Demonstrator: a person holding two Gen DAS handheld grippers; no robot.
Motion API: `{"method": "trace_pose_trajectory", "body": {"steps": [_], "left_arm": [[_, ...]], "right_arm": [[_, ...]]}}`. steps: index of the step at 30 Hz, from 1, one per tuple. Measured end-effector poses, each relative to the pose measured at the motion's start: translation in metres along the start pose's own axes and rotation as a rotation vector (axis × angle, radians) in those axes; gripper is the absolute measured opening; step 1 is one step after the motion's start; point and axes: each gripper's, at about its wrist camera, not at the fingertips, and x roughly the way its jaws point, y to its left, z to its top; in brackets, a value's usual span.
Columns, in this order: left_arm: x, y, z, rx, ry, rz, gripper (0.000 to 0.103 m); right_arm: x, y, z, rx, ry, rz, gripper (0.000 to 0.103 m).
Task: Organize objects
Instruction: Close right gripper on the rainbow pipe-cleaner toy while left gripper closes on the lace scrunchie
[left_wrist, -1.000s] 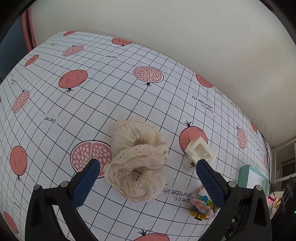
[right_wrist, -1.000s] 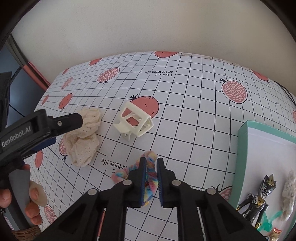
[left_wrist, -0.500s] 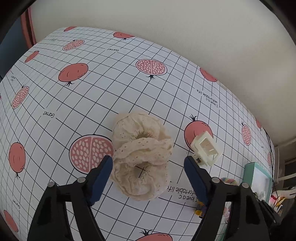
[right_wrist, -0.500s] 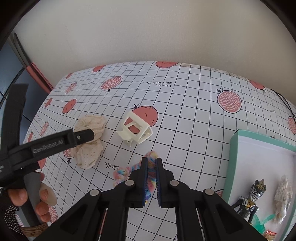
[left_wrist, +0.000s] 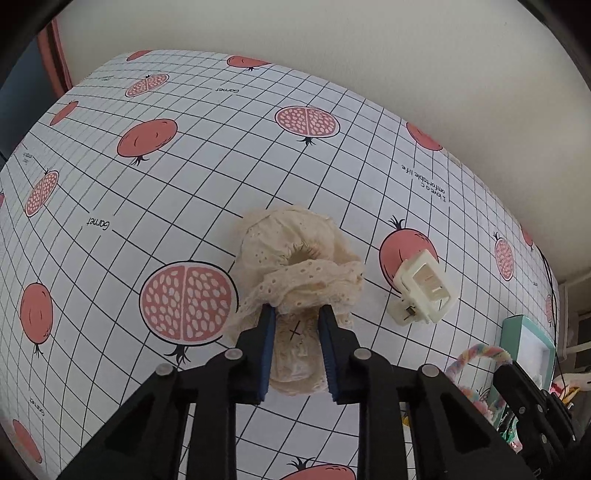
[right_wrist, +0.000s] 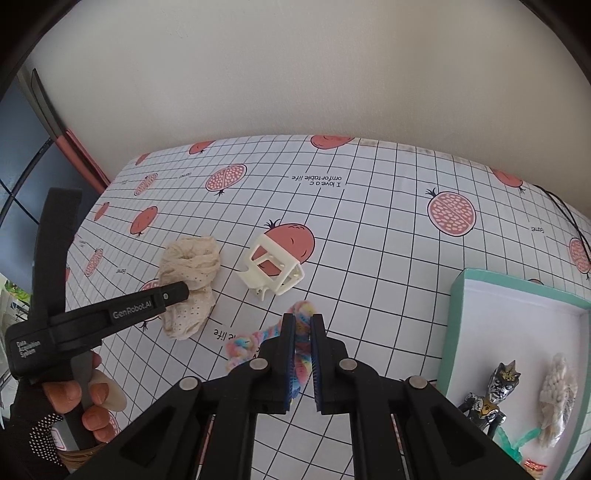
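Observation:
A cream lace scrunchie (left_wrist: 295, 251) lies on the pomegranate-print tablecloth (left_wrist: 184, 166). My left gripper (left_wrist: 295, 312) points down on it, its jaws closing, and the blue pads pinch the near folds of lace. From the right wrist view that scrunchie (right_wrist: 192, 258) shows under the left gripper's tip (right_wrist: 183, 293). My right gripper (right_wrist: 303, 319) is shut on a fuzzy rainbow loop (right_wrist: 243, 341), whose free end trails to the left. A cream hair claw clip (right_wrist: 275, 269) sits between the two, untouched.
A teal box (right_wrist: 458, 332) at the right holds a grey figurine (right_wrist: 495, 395) and a white feathery piece (right_wrist: 557, 391). A person's hand (right_wrist: 74, 398) grips the left tool. A wall borders the table's far edge. A black cable (right_wrist: 565, 214) runs along the right.
The left jaws went from wide open around the cream scrunchie to pinched on its lace. The right gripper rose a little with the rainbow loop still held.

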Motion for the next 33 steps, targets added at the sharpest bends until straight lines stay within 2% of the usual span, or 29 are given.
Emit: {"method": "trace_pose_trajectory", "body": {"steps": [6, 9, 19, 27, 29, 32, 33], "left_arm": [[-0.007, 0.0, 0.003, 0.003, -0.025, -0.011, 0.008], [-0.012, -0.001, 0.005, 0.004, -0.038, -0.014, 0.006], [-0.056, -0.004, 0.015, 0.018, -0.151, -0.039, 0.006], [-0.042, 0.004, 0.014, -0.003, -0.12, -0.035, 0.006], [-0.04, 0.004, 0.014, 0.0, -0.113, -0.033, 0.01], [-0.034, 0.004, 0.013, 0.0, -0.099, -0.022, 0.029], [-0.031, 0.004, 0.012, 0.003, -0.092, -0.022, 0.032]], "right_arm": [[-0.012, 0.001, 0.002, -0.006, -0.029, 0.004, 0.008], [-0.019, 0.002, 0.004, -0.009, -0.045, 0.004, 0.008], [-0.032, 0.002, 0.007, -0.016, -0.072, 0.007, 0.008], [-0.027, 0.0, 0.005, -0.015, -0.059, 0.004, 0.008], [-0.026, -0.001, 0.004, -0.015, -0.055, 0.002, 0.008], [-0.024, -0.001, 0.004, -0.017, -0.048, 0.001, 0.008], [-0.024, -0.001, 0.003, -0.018, -0.047, 0.0, 0.008]]}}
